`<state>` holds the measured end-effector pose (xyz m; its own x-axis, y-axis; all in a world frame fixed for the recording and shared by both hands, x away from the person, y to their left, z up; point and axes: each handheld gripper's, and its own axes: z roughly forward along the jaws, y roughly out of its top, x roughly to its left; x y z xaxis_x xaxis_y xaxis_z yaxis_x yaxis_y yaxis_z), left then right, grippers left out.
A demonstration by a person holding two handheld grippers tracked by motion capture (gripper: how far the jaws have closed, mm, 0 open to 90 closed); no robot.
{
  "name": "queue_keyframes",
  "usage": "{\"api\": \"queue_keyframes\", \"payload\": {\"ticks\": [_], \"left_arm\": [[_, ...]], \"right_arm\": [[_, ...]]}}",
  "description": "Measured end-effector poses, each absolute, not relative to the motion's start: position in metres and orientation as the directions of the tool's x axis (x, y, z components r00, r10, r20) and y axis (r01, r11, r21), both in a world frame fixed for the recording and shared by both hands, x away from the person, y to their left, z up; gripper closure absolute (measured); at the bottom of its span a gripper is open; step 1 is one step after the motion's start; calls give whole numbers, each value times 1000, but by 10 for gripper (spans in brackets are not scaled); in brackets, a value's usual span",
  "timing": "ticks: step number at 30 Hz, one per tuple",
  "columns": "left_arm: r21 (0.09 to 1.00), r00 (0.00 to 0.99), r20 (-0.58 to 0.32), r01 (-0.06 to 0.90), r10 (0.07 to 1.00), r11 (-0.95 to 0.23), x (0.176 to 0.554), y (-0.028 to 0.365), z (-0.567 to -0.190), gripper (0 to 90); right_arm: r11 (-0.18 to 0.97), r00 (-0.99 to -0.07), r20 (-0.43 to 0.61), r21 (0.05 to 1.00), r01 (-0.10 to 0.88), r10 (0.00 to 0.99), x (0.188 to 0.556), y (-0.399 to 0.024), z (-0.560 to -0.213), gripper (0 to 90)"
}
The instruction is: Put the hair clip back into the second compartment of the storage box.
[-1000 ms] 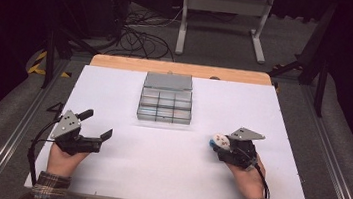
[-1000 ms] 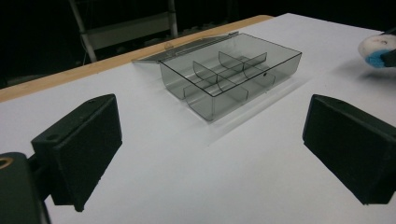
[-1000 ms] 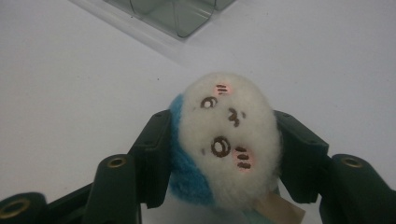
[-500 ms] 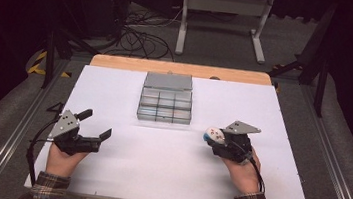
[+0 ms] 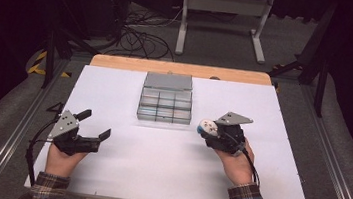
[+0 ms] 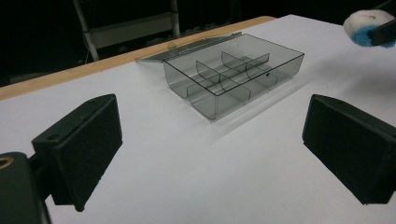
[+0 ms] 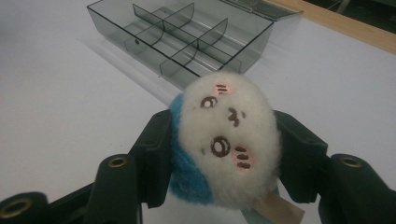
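One white table (image 5: 120,173) carries everything, a strip of bare wood at its far edge. On it stands one clear smoky compartment box (image 5: 165,105), lid folded back flat behind it; that box serves as the landmark here. Its dividers form rows of small cells, best seen in the left gripper view (image 6: 233,79) and the right gripper view (image 7: 180,39), where the curved partitions show plainly; from the high view they read as a faint grid.

Two grippers are in play. The left gripper (image 5: 95,125) sits well to the near left of the box, resting low on the table in the person's left hand (image 5: 59,159), jaws spread wide with nothing between them. The right gripper (image 5: 207,130) is just to the near right of the box, held above the table with its jaws pointing toward the box, clamped on one plush toy (image 7: 229,140).

The toy is small, white and fluffy with a blue back. The right gripper view shows its stitched face, pink cheeks and a tag below; the left gripper view shows it as a white-and-blue tuft (image 6: 366,25) to the right of the box.
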<state>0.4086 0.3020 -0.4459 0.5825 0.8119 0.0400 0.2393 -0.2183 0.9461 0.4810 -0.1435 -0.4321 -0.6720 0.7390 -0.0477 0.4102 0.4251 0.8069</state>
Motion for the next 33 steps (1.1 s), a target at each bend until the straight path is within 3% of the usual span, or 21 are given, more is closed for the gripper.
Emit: {"api": "queue_keyframes", "payload": {"ticks": [33], "left_arm": [[947, 582, 40, 238, 812, -217, 408, 301, -448, 57]], "right_arm": [[486, -709, -98, 792, 370, 698, 517, -82, -417, 445]]}}
